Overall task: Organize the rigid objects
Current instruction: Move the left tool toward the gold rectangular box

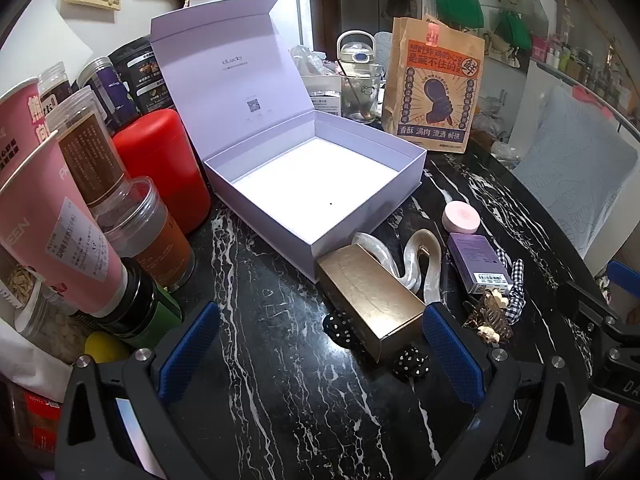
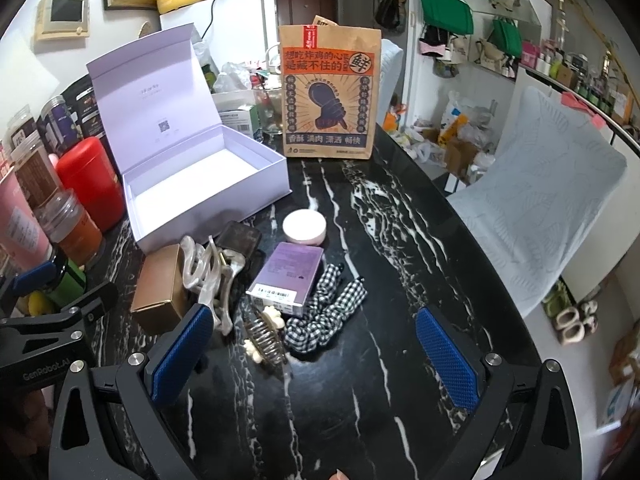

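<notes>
An open, empty lilac box [image 1: 320,184] with its lid up stands on the black marble table; it also shows in the right wrist view [image 2: 208,188]. In front of it lie a gold box [image 1: 368,296], a pearly hair claw [image 1: 416,264], a purple box [image 1: 478,262], a pink round tin [image 1: 461,217], a checked scrunchie [image 2: 328,308] and a small metal claw clip [image 2: 266,334]. My left gripper [image 1: 320,356] is open, its right finger beside the gold box's near end. My right gripper [image 2: 316,356] is open above the table, just short of the clip and scrunchie.
Jars and cans, including a red can [image 1: 164,164] and pink tubes [image 1: 44,224], crowd the left side. A brown paper bag [image 1: 432,88] stands behind the box. A chair with a pale blue cushion [image 2: 536,200] is at the right table edge.
</notes>
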A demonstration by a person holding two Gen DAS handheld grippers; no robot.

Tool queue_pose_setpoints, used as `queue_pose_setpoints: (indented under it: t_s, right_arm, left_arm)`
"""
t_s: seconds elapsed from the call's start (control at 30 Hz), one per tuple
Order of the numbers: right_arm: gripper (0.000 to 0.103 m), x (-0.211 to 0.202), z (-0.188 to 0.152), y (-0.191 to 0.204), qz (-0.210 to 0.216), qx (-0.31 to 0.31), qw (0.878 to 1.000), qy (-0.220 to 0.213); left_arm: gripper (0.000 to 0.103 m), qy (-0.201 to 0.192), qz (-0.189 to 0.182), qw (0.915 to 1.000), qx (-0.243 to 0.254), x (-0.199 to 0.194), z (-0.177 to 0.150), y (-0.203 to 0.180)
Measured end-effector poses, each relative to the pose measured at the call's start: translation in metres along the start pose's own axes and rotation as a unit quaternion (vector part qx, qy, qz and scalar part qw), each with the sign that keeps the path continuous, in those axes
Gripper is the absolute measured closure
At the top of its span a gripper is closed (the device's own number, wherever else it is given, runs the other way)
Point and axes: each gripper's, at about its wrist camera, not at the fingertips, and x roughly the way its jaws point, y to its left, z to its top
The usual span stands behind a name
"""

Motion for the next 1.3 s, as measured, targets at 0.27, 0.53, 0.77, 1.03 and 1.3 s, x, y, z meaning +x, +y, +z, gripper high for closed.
queue_pose_setpoints:
  t_s: [0.27, 0.53, 0.77, 1.03, 1.3]
  right_arm:
    - [0.0, 0.001, -0.003, -0.002, 0.001, 0.001, 1.0, 0.001]
    - [0.0, -0.001, -0.003, -0.003, 0.002, 0.002, 1.0, -0.001]
    - [0.0, -0.006, -0.007, -0.005, 0.008, 0.001, 1.0, -0.006]
    - [0.0, -0.013, -0.012, -0.008, 0.01, 0.004, 1.0, -0.012]
    - [0.0, -0.018, -0.024, -0.012, 0.013, 0.004, 1.0, -0.011]
  left_arm:
    - [0.0, 0.0, 0.0, 1.0, 0.002, -0.001, -0.001, -0.001]
    - [0.0, -0.004, 0.0, 1.0, 0.001, -0.003, 0.0, -0.001]
    - [0.0, -0.004, -0.002, 1.0, 0.0, -0.006, -0.002, -0.003]
    - [0.0, -0.008, -0.003, 1.0, -0.001, -0.013, -0.007, -0.007]
    - [0.0, -0.005, -0.009, 0.9999, -0.003, -0.018, -0.016, -0.012]
